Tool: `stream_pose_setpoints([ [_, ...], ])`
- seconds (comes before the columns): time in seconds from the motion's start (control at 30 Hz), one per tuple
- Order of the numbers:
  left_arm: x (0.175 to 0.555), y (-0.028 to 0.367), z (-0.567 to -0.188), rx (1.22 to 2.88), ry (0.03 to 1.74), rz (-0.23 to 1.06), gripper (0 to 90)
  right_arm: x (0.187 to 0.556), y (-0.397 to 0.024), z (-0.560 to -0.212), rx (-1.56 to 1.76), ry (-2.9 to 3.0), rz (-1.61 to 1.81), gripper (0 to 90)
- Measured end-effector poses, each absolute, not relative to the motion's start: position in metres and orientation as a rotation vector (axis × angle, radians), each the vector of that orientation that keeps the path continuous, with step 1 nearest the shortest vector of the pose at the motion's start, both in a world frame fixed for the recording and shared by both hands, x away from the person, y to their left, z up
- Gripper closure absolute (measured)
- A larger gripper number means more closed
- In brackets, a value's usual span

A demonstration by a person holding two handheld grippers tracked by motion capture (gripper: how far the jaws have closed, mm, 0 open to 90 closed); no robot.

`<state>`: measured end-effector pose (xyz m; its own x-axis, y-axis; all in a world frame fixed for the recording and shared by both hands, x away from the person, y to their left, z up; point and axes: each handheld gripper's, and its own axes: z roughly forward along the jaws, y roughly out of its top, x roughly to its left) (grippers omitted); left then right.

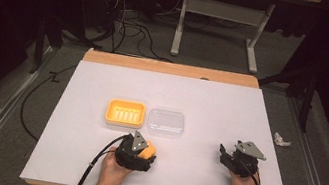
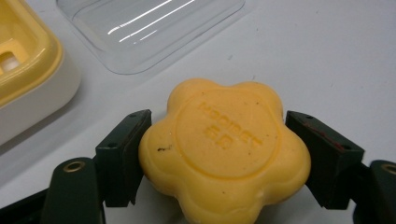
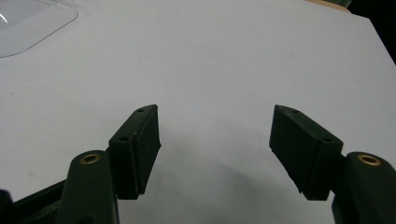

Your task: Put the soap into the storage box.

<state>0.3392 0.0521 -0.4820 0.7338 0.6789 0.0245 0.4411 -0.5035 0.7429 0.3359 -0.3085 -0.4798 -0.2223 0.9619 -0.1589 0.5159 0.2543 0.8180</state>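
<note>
Flower-shaped yellow soap sits clamped in the left tongs just above the surface — not yet in the yellow soap dish nearby, its clear lid off — while the right tongs gape empty.

One soap, one yellow dish, one clear lid.
</note>
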Motion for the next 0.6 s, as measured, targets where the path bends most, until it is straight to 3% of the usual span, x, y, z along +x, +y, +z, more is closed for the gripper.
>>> stream_pose_setpoints([
  [0.6,0.338,0.068,-0.466,2.143,0.842,0.407,26.1,0.336,-0.308,-0.480,1.345,1.850,0.834,33.9],
])
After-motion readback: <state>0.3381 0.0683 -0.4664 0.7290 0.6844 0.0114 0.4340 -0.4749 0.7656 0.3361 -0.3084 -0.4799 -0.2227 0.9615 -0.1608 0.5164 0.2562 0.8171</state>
